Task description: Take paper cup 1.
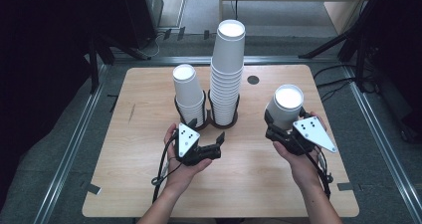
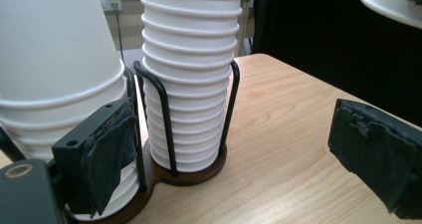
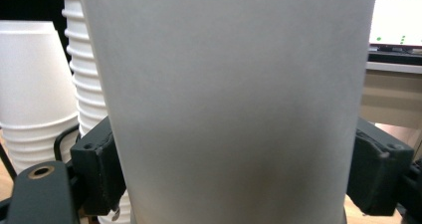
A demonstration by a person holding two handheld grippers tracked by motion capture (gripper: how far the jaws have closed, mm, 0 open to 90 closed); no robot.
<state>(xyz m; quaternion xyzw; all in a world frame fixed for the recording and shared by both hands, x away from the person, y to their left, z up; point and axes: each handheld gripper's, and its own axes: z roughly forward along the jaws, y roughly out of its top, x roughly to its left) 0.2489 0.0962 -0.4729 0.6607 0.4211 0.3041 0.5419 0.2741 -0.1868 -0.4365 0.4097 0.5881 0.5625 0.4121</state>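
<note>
**Holding one paper cup beside two racked stacks**

Spreading under everything is the table (image 1: 149,184), a pale wood-grain top with rounded corners and a small dark round cap near its far edge. On it stands the tall stack (image 1: 227,74) of white paper cups, upside down and nested, their rolled rims forming close ridges down the cone. Beside it to the left, the short stack (image 1: 189,94) shows fewer ridges under a smooth matte cup. Both sit in the holder (image 2: 199,176), a dark brown double base with thin black wire hoops rising round each stack. The single cup (image 1: 285,107), smooth and white, is upside down and clamped between the right gripper (image 1: 283,129) pads near its rim, well right of the stacks and above the table. The left gripper (image 1: 206,137) has its jaws spread with nothing between them; one frayed dark pad (image 2: 107,154) lies just beside the short stack.
</note>
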